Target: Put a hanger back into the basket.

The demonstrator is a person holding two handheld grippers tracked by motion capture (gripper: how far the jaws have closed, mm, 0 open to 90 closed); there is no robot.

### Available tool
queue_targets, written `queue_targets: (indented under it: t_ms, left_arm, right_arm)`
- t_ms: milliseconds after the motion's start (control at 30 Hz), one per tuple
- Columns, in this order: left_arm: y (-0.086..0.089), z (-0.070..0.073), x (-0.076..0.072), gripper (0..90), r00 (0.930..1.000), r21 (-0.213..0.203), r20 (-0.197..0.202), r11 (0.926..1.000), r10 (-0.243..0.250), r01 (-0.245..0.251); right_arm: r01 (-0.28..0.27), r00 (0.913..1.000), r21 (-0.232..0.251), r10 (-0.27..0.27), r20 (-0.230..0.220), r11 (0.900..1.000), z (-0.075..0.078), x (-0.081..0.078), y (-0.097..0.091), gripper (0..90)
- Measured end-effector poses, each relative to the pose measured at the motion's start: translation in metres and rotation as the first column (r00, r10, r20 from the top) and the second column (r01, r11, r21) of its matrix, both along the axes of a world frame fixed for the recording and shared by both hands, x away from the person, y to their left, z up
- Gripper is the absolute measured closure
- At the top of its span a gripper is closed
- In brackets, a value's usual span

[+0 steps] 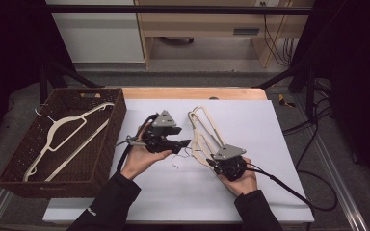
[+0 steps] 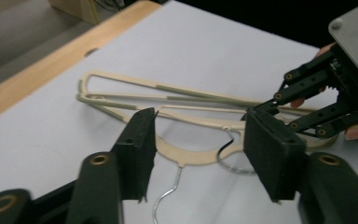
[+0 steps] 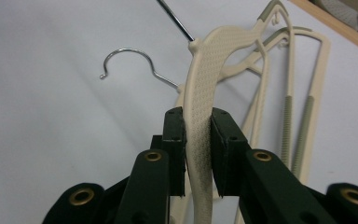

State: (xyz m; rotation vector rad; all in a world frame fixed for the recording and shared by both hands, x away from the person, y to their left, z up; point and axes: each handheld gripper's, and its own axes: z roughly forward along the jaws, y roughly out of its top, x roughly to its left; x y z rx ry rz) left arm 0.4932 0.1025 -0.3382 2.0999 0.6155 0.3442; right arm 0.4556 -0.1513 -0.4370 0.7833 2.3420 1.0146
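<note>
Two beige plastic hangers [image 1: 203, 132] with wire hooks lie overlapped on the white board [image 1: 250, 125]. My right gripper [image 1: 212, 161] is shut on the shoulder of the top hanger [image 3: 207, 65], whose textured arm runs up between the pads. The other hanger [image 3: 305, 93] lies beneath it, its hook [image 3: 126, 52] curling off to the left. My left gripper [image 2: 200, 123] hovers just left of the hangers, open with nothing between its pads; the hangers' necks [image 2: 186, 156] show beyond it, and the right gripper [image 2: 268, 106] shows at the right.
A brown wicker basket [image 1: 118, 122] stands at the left edge of the board with one beige hanger [image 1: 67, 137] lying in it. A wooden table edge [image 1: 192, 93] runs behind the board. Cables trail from both grippers toward the front right.
</note>
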Motion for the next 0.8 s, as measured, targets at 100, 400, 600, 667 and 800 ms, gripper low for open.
queue_targets:
  t_ms: [100, 400, 600, 667, 800]
  left_arm:
    - [0.016, 0.003, -0.004, 34.1, 0.9997, -0.036, 0.011, 0.9991, 0.020, -0.020]
    - [0.049, -0.009, -0.029, 17.0, 0.9971, -0.077, 0.048, 0.9955, 0.059, -0.055]
    - [0.062, -0.019, -0.046, 11.3, 0.9955, -0.104, 0.059, 0.9923, 0.074, -0.068]
    - [0.065, -0.022, -0.049, 10.4, 0.9949, -0.116, 0.060, 0.9906, 0.081, -0.074]
    - [0.069, -0.029, -0.053, 9.9, 0.9948, -0.115, 0.057, 0.9903, 0.084, -0.077]
  right_arm:
    - [0.015, 0.9996, -0.013, -0.015, 0.025, 0.9998, 0.006, -0.002, -0.005, 78.8]
    - [0.060, 0.9962, -0.008, -0.060, 0.064, 0.9981, 0.020, -0.006, -0.022, 82.1]
    - [0.097, 0.9917, 0.018, -0.099, 0.082, 0.9951, 0.026, -0.007, -0.032, 85.4]
    - [0.104, 0.9897, 0.015, -0.105, 0.098, 0.9944, 0.028, -0.008, -0.035, 86.7]
    - [0.110, 0.9899, 0.043, -0.113, 0.086, 0.9930, 0.032, -0.009, -0.040, 86.8]
